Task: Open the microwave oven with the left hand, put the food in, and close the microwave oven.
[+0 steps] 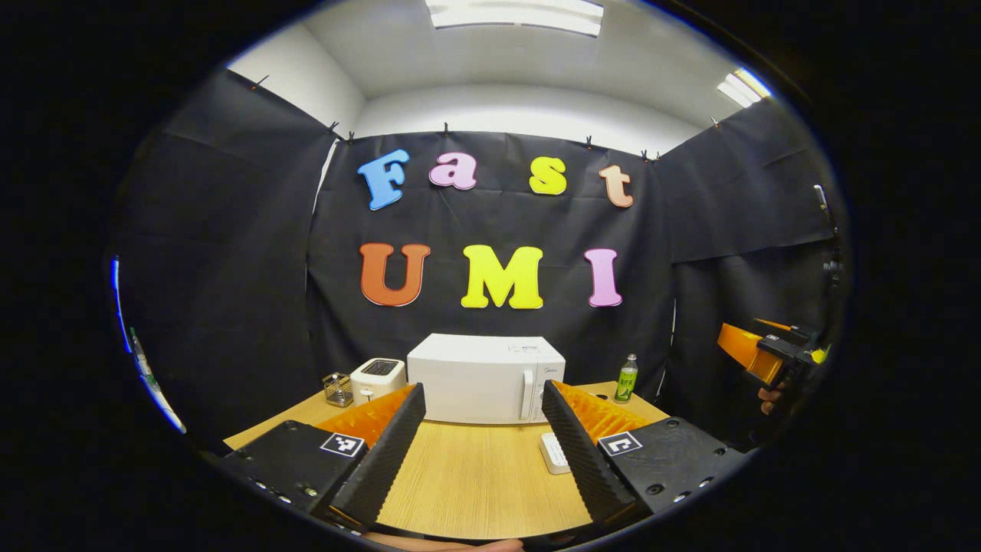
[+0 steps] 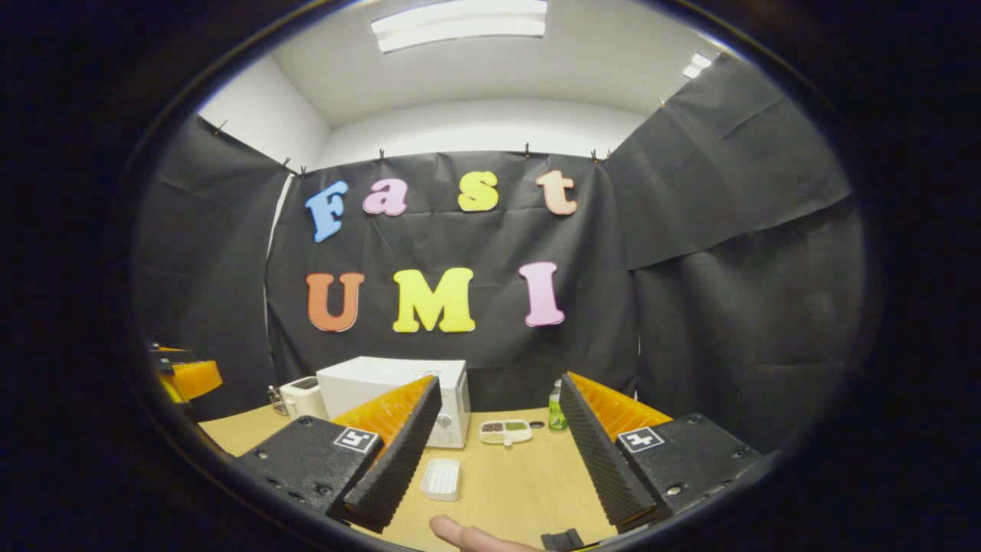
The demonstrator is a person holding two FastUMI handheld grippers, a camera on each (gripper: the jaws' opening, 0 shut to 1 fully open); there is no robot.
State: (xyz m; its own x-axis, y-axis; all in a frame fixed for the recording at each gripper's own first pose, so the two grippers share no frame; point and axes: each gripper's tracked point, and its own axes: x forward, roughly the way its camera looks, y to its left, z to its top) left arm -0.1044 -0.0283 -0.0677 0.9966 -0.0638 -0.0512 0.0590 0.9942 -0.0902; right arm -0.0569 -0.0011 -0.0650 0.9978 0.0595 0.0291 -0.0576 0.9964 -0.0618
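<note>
At table's far edge: microwave shut, handle on its right side. Food tray beside it. My left hand-held gripper released, right hand-held gripper released too. Approach handle straight w/ left, hook, pull outward.

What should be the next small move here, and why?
Probably move the left gripper forward toward the handle of the microwave: its door looks closed, the open jaws are well short of it, and the food tray sits on the table.
</note>
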